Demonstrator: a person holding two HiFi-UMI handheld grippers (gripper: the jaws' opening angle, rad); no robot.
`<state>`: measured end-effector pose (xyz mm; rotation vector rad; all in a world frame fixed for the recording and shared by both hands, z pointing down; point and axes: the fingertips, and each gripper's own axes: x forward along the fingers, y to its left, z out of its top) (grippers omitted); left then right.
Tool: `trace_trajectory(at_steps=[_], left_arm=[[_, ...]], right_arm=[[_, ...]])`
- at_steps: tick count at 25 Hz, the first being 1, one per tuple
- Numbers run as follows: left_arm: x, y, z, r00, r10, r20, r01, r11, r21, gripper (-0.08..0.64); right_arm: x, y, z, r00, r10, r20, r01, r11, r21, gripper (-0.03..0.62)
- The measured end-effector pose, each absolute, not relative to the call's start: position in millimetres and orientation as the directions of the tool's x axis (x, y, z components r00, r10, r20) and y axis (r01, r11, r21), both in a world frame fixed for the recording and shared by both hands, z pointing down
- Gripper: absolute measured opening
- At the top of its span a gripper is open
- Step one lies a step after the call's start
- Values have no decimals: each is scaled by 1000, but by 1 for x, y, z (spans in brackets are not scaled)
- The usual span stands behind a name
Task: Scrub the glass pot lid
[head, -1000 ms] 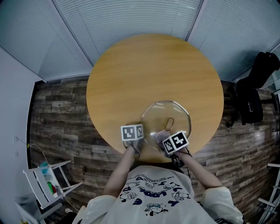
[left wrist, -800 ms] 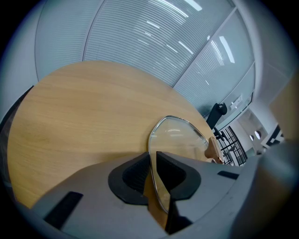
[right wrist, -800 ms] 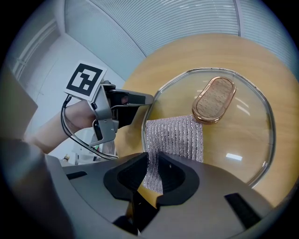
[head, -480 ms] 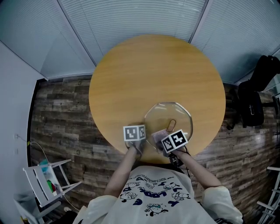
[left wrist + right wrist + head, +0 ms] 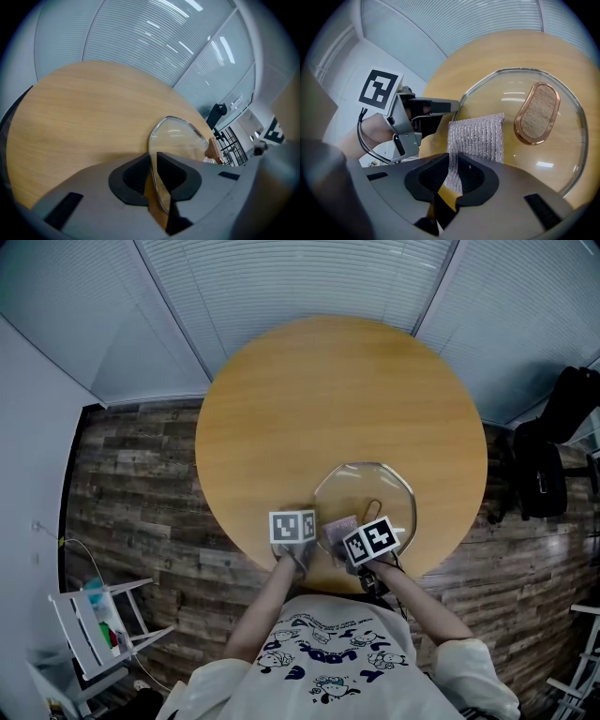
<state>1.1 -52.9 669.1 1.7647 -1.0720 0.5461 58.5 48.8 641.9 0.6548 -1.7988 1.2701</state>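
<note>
Scrubbing goes on: right gripper point(image 5: 453, 161), fingers clamped on the scouring pad point(image 5: 477, 136), has slid it toward the 7 o'clock rim of the glass pot lid point(image 5: 562, 140), where the left gripper point(image 5: 153, 159) pinches that rim steady.

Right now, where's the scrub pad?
The scrub pad is clamped in the right gripper, lying on the glass lid left of its handle in the right gripper view.

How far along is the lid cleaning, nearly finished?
Set up: the left tool grips the rim of the glass lid, steadying it on the table. In hand: the right tool holds a silvery scrub cloth on the glass beside the handle. Left: unclear; the glass shows no suds or marks to judge by.
</note>
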Motion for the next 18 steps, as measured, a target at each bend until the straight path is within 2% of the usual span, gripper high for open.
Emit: trace_trajectory(at_steps=[18], left_arm=[[1, -52, 670, 526, -409, 746, -845, -151, 513, 57]], right_arm=[[49, 24, 643, -506, 9, 862, -804, 356, -475, 54]])
